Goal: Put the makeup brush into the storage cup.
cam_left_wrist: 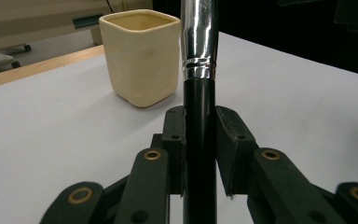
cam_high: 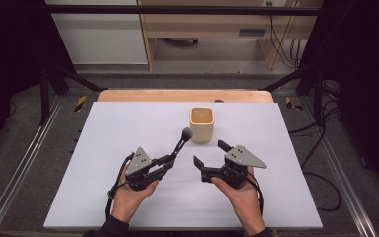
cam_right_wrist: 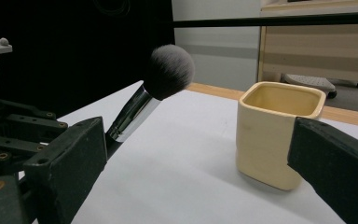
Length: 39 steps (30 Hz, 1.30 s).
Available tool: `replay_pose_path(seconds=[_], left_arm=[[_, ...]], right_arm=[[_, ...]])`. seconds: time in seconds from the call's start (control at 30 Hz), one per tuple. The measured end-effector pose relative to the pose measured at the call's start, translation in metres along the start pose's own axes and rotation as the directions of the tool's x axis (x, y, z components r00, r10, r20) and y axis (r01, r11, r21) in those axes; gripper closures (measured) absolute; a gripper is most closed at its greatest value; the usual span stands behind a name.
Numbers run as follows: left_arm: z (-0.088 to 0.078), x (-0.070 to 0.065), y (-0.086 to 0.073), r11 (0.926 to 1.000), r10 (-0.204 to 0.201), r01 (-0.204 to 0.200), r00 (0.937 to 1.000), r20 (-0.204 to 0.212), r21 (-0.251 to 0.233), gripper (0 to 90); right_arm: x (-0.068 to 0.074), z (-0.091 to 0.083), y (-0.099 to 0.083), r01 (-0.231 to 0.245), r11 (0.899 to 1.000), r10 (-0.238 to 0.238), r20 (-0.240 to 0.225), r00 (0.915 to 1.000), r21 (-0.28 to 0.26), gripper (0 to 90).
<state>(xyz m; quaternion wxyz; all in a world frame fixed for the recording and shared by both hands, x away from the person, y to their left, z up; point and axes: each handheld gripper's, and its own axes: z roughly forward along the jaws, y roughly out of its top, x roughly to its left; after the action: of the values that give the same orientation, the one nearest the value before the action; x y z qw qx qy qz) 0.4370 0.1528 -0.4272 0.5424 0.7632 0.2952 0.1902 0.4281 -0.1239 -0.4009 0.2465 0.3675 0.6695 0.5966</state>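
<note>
High view: my left gripper (cam_high: 170, 159) is clenched on the black handle of a makeup brush (cam_high: 180, 141), with the bristle head raised and pointing toward the far edge of the table (cam_high: 128, 128). The cream square cup (cam_high: 202, 124) stands upright near the middle of the far edge, just beyond and to the right of the bristle head, not touching it. My right gripper (cam_high: 209, 155) rests nearer the right edge with its jaws spread and nothing between them.

Left gripper view: both pads (cam_left_wrist: 175, 135) press the handle below the chrome ferrule, and the brush (cam_left_wrist: 199, 93) runs straight up the centre of the jaws. The cup (cam_left_wrist: 141, 56) sits ahead and to the left.

Right gripper view: the brush (cam_right_wrist: 156, 88) slants upward and the cup (cam_right_wrist: 275, 130) mouth is unobstructed.

Judgement: the step in hand is placing the brush into the cup. Procedure:
1. Raise the brush until its lower end can clear the rim.
2. Centre it over the opening before lowering; the cup looks light and a rim strike could tip it.
3. Lower handle-first, bristles up.
4. Release only once the handle rests inside.
5. Bring my right gripper against the cup wall if it slides.
</note>
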Motion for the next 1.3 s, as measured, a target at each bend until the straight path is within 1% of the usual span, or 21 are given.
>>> replay_pose_path(seconds=[0.1, 0.23, 0.3, 0.33, 0.4, 0.43, 0.47, 0.53, 0.57, 0.6, 0.7, 0.77, 0.8, 0.87, 0.97, 1.0, 1.07, 1.13, 1.2, 1.23, 1.3], left_arm=[[0.001, -0.002, -0.001, 0.9999, 0.000, 0.000, 1.0000, 0.002, -0.011, 74.5], [0.003, -0.003, -0.001, 0.9998, -0.001, 0.001, 1.0000, 0.005, -0.022, 74.5], [0.004, -0.005, -0.001, 0.9996, -0.003, 0.003, 1.0000, 0.008, -0.027, 74.5], [0.004, -0.005, -0.001, 0.9996, -0.002, 0.003, 1.0000, 0.009, -0.029, 74.5], [0.005, -0.007, -0.001, 0.9994, -0.002, 0.002, 0.9999, 0.013, -0.035, 74.5], [0.006, -0.009, 0.000, 0.9993, 0.000, 0.001, 0.9998, 0.018, -0.038, 74.5], [0.006, -0.009, 0.000, 0.9993, 0.000, 0.001, 0.9998, 0.018, -0.038, 74.5], [0.007, -0.011, 0.000, 0.9991, 0.002, -0.001, 0.9997, 0.023, -0.043, 74.5], [0.008, -0.011, 0.000, 0.9991, 0.003, -0.001, 0.9996, 0.028, -0.043, 74.5], [0.008, -0.012, 0.000, 0.9990, 0.003, -0.002, 0.9996, 0.028, -0.046, 74.5], [0.009, -0.014, 0.001, 0.9984, 0.008, -0.006, 0.9993, 0.035, -0.057, 74.5], [0.011, -0.017, 0.003, 0.9983, 0.015, -0.013, 0.9989, 0.044, -0.057, 74.5], [0.011, -0.017, 0.003, 0.9983, 0.015, -0.013, 0.9989, 0.044, -0.057, 74.4], [0.013, -0.018, 0.003, 0.9983, 0.028, -0.025, 0.9983, 0.051, -0.052, 74.5], [0.013, -0.019, 0.004, 0.9981, 0.027, -0.024, 0.9981, 0.055, -0.056, 74.5], [0.013, -0.020, 0.004, 0.9980, 0.030, -0.027, 0.9979, 0.057, -0.057, 74.4], [0.014, -0.021, 0.005, 0.9980, 0.032, -0.028, 0.9978, 0.059, -0.057, 74.4], [0.014, -0.021, 0.005, 0.9978, 0.033, -0.029, 0.9977, 0.060, -0.060, 74.5], [0.015, -0.022, 0.006, 0.9978, 0.033, -0.030, 0.9976, 0.061, -0.060, 74.5], [0.015, -0.023, 0.006, 0.9977, 0.033, -0.029, 0.9974, 0.064, -0.061, 74.4], [0.015, -0.024, 0.006, 0.9976, 0.031, -0.027, 0.9975, 0.064, -0.064, 74.5]], right_arm=[[0.001, 0.002, -0.002, -0.013, 1.000, 0.013, -0.006, 0.9999, -0.003, 5.3], [0.005, 0.005, -0.005, -0.005, 1.000, 0.005, -0.019, 0.9998, 0.003, 6.9], [0.006, 0.007, -0.006, -0.011, 1.000, 0.011, -0.031, 0.9995, 0.005, 7.2], [0.007, 0.009, -0.006, -0.028, 1.000, 0.028, -0.034, 0.9990, 0.003, 7.2], [0.007, 0.010, -0.007, -0.034, 0.999, 0.035, -0.039, 0.9986, 0.006, 7.3], [0.007, 0.012, -0.007, -0.056, 0.998, 0.056, -0.047, 0.9973, 0.004, 7.2], [0.007, 0.012, -0.007, -0.056, 0.998, 0.056, -0.047, 0.9973, 0.004, 7.2], [0.009, 0.015, -0.007, -0.080, 0.997, 0.080, -0.064, 0.9947, 0.003, 8.2], [0.009, 0.015, -0.007, -0.080, 0.997, 0.080, -0.064, 0.9947, 0.003, 8.2], [0.010, 0.017, -0.008, -0.094, 0.996, 0.094, -0.072, 0.9930, 0.006, 8.5], [0.012, 0.021, -0.008, -0.112, 0.994, 0.113, -0.082, 0.9902, 0.007, 10.6], [0.013, 0.022, -0.008, -0.122, 0.993, 0.121, -0.088, 0.9887, 0.001, 14.0], [0.013, 0.022, -0.008, -0.122, 0.993, 0.121, -0.088, 0.9887, 0.001, 14.0], [0.013, 0.024, -0.007, -0.125, 0.992, 0.124, -0.095, 0.9877, -0.001, 19.5], [0.013, 0.026, -0.006, -0.124, 0.992, 0.123, -0.092, 0.9881, -0.002, 21.2], [0.014, 0.026, -0.005, -0.139, 0.990, 0.139, -0.093, 0.9860, 0.001, 24.1], [0.013, 0.027, -0.005, -0.140, 0.990, 0.140, -0.093, 0.9858, 0.001, 25.2], [0.013, 0.028, -0.005, -0.147, 0.989, 0.147, -0.098, 0.9843, 0.006, 28.4], [0.013, 0.029, -0.005, -0.157, 0.988, 0.156, -0.109, 0.9817, 0.004, 31.9], [0.012, 0.029, -0.006, -0.168, 0.986, 0.168, -0.121, 0.9783, 0.008, 35.6], [0.011, 0.029, -0.006, -0.168, 0.986, 0.168, -0.123, 0.9781, 0.012, 37.0]])
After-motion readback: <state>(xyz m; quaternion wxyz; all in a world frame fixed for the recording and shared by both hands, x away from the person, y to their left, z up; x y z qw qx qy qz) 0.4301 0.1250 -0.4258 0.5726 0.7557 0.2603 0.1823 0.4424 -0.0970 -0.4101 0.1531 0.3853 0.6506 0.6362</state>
